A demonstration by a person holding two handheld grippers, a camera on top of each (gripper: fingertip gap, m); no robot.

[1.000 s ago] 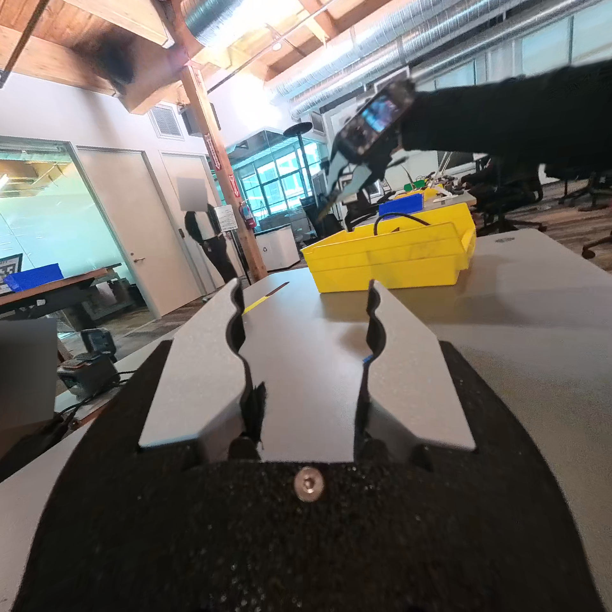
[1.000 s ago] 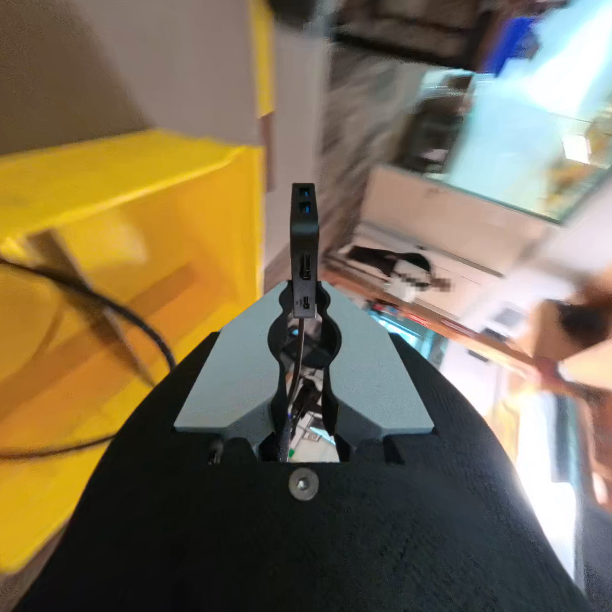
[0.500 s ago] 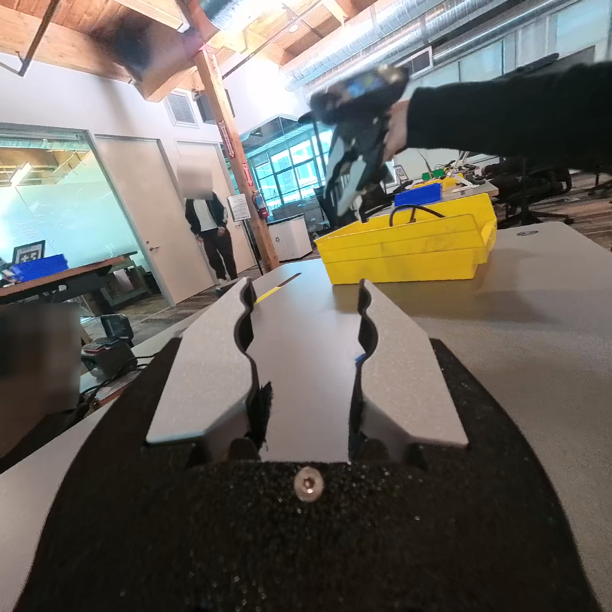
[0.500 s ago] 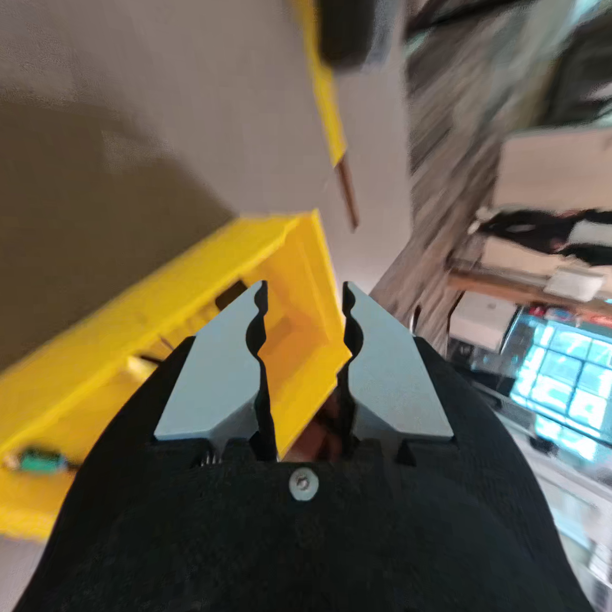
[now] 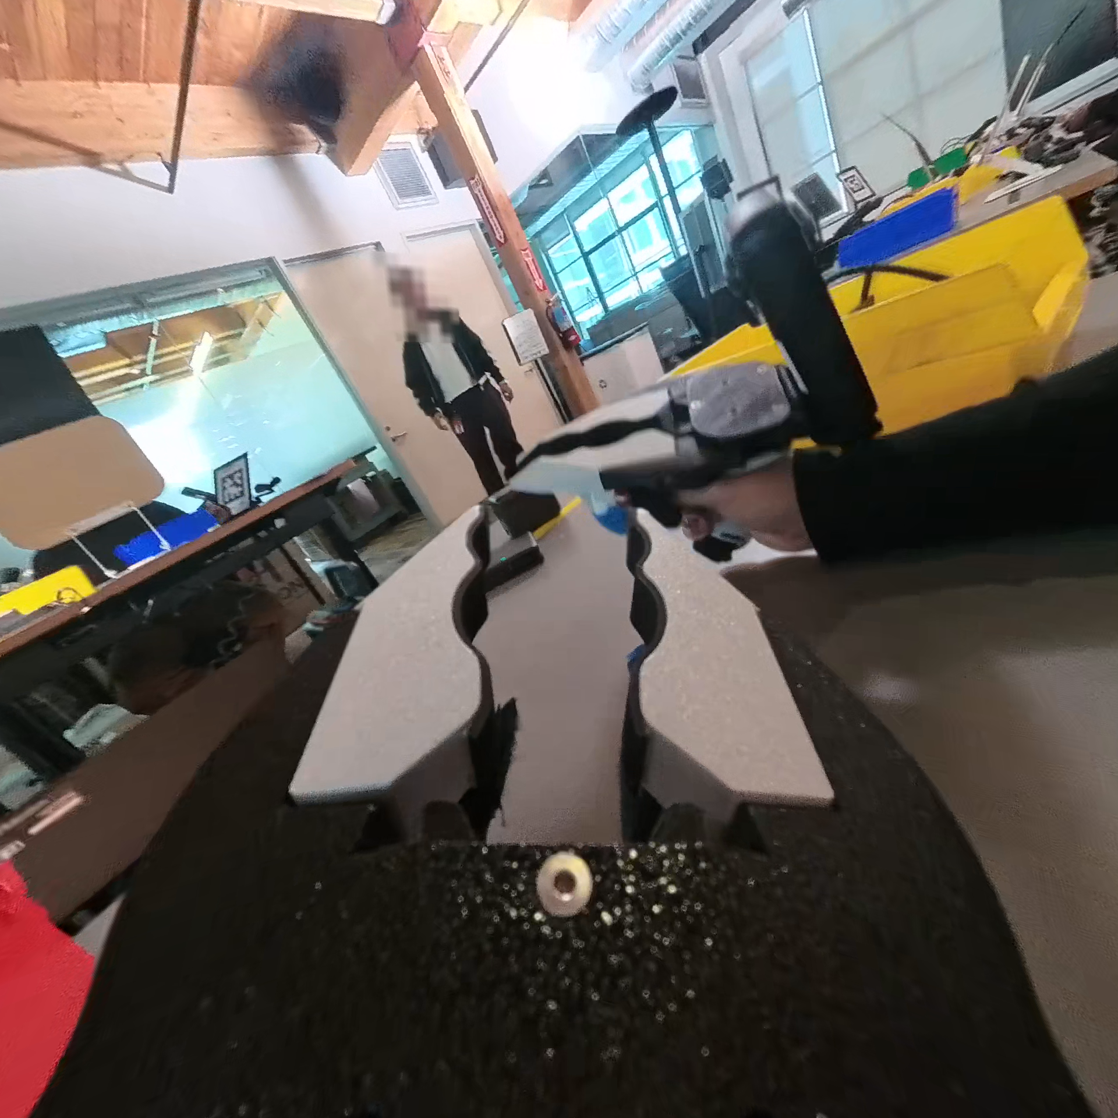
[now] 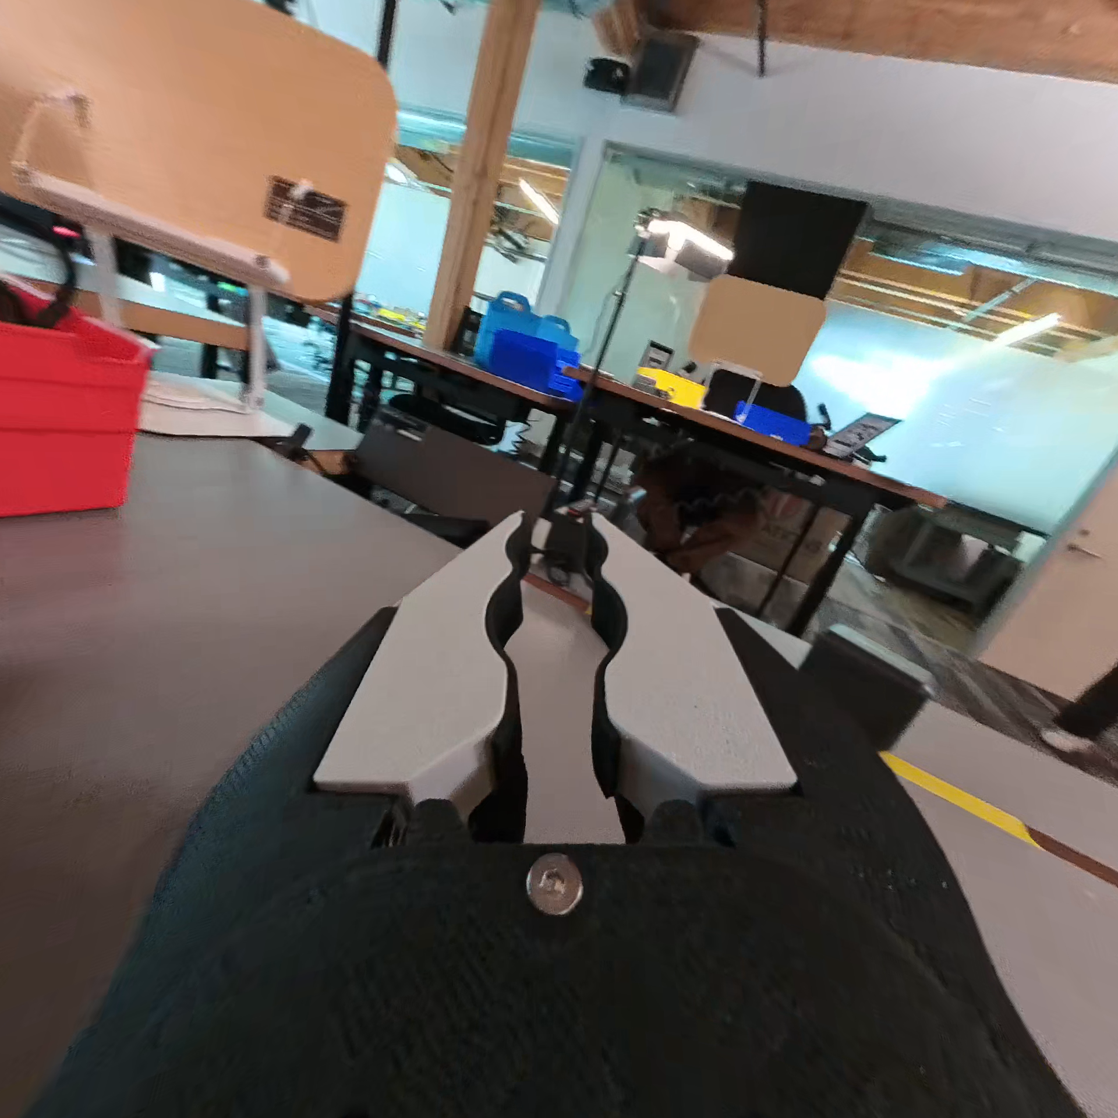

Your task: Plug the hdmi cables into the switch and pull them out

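While both grippers are working low over the grey table (image 5: 907, 696), the scene is presenting as follows.

Left gripper (image 5: 556, 532): is pointing forward along the table top. Its two fingers are standing well apart, and only bare table surface is showing between them.
Right gripper (image 5: 526, 478): is reaching in from the right side of the left wrist view, carried by a hand (image 5: 750, 514) in a black sleeve. Its tips are pointing across the left gripper's line.
Right gripper fingers (image 6: 460, 635): are standing with a narrow slot between them. Table surface is showing through the slot, and nothing is being gripped.
Switch (image 5: 514, 553): is lying flat on the table as a small black box, just ahead of the left gripper's left fingertip. The right gripper's tips are appearing just over its far end. Whether they are touching it cannot be told.
Yellow bin (image 5: 968, 339): is sitting on the table behind the right gripper, well apart from the switch.
Black cable (image 5: 895, 275): is arching above the rim of the yellow bin.
Yellow tape strip (image 5: 556, 520): is running along the table just beside the switch.
Red bin (image 6: 60, 423): is standing at the left in the right wrist view.
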